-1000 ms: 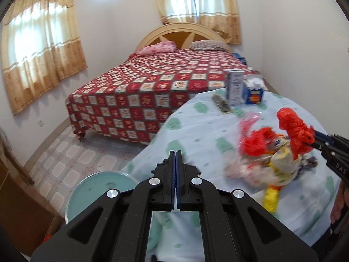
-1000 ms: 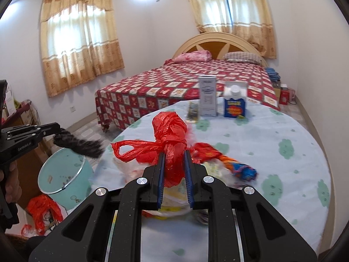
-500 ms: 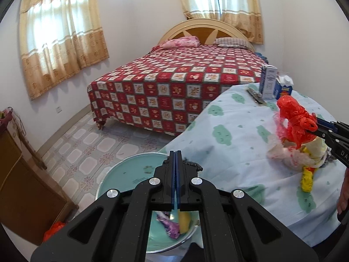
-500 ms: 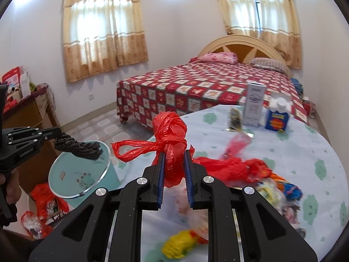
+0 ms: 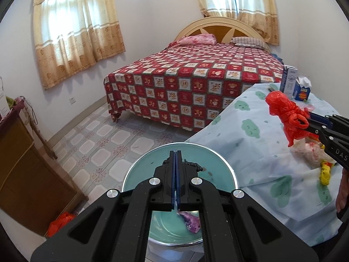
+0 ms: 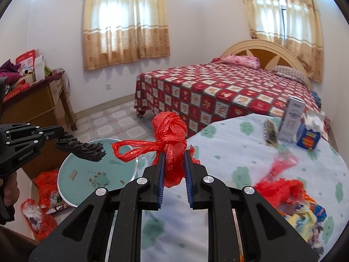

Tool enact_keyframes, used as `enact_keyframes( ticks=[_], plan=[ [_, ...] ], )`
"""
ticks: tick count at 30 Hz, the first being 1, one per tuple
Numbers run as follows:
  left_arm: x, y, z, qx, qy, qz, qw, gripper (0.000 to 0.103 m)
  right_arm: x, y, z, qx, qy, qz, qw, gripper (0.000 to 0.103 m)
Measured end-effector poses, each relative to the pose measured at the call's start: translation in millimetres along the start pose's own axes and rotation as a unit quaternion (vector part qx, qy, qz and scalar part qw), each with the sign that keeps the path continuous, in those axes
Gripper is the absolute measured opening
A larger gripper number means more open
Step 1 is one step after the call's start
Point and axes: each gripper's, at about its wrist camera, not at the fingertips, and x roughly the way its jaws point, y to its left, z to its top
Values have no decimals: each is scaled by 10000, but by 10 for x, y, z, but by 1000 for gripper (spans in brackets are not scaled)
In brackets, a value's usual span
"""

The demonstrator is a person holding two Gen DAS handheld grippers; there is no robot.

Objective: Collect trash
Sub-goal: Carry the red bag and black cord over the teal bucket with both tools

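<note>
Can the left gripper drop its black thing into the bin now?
Probably yes. The left gripper holds the black wad right over the open bin, with nothing between them.

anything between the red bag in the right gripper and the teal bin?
Nothing solid that I can see. The right gripper holds the red bag over the table edge; the teal bin stands open on the floor beside it. The left gripper hangs over the bin with a dark scrap, crowding the drop.
</note>
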Motion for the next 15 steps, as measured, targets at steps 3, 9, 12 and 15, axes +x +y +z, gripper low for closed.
enact_keyframes(
  ticks=[3,9,12,15],
  plan=[
    [18,66,-40,-16,26,68,10000,0,91,103,25,-101,41,71,9999,17],
    [53,212,-110,-76,72,229,9997,0,247,285,59,-262,129,217,9993,17],
    [67,294,-141,-127,112,280,9995,0,317,368,58,-313,178,284,9989,18],
    [79,354,-173,-152,145,319,9993,0,383,435,54,-356,224,343,9985,17]
  ],
)
